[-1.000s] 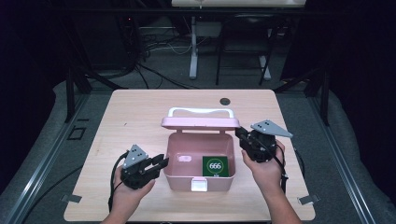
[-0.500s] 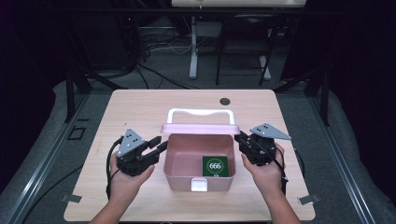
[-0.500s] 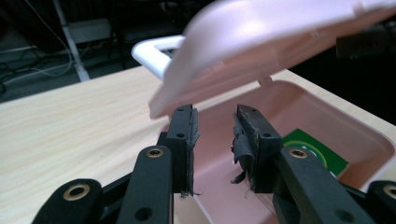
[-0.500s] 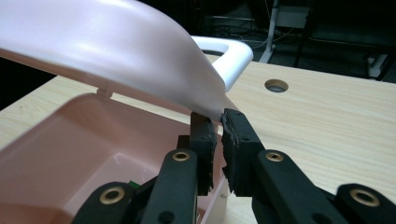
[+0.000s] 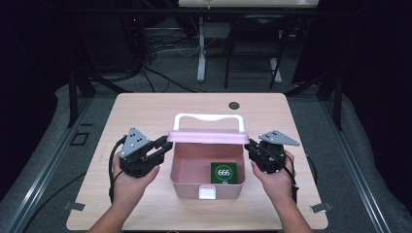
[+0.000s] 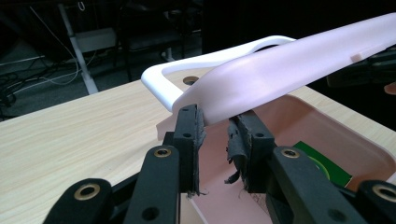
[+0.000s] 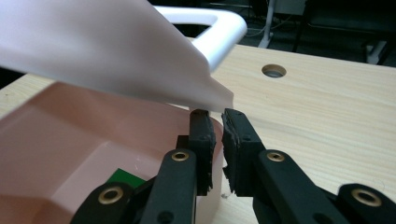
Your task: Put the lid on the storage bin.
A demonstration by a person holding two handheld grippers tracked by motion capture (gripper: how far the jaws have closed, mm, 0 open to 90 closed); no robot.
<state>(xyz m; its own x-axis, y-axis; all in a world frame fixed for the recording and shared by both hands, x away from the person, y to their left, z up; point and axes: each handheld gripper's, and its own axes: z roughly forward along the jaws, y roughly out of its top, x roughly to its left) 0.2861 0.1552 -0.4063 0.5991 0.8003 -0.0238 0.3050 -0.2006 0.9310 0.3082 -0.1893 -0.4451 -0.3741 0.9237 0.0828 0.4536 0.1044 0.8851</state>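
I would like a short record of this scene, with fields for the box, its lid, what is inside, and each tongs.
box: pink box, open, near the table front edge
lid: pink lid with white handle, raised over the back of the box, tilted
contents: green card marked 666 on the box floor
left tongs: left tongs at the lid's left end, jaws slightly apart, the lid edge over their tips
right tongs: right tongs at the lid's right corner, jaws nearly closed just under it; grip unclear

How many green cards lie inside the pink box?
1: a green card lies flat on the floor of the pink box, near its front right corner. The half-lowered lid could hide others.
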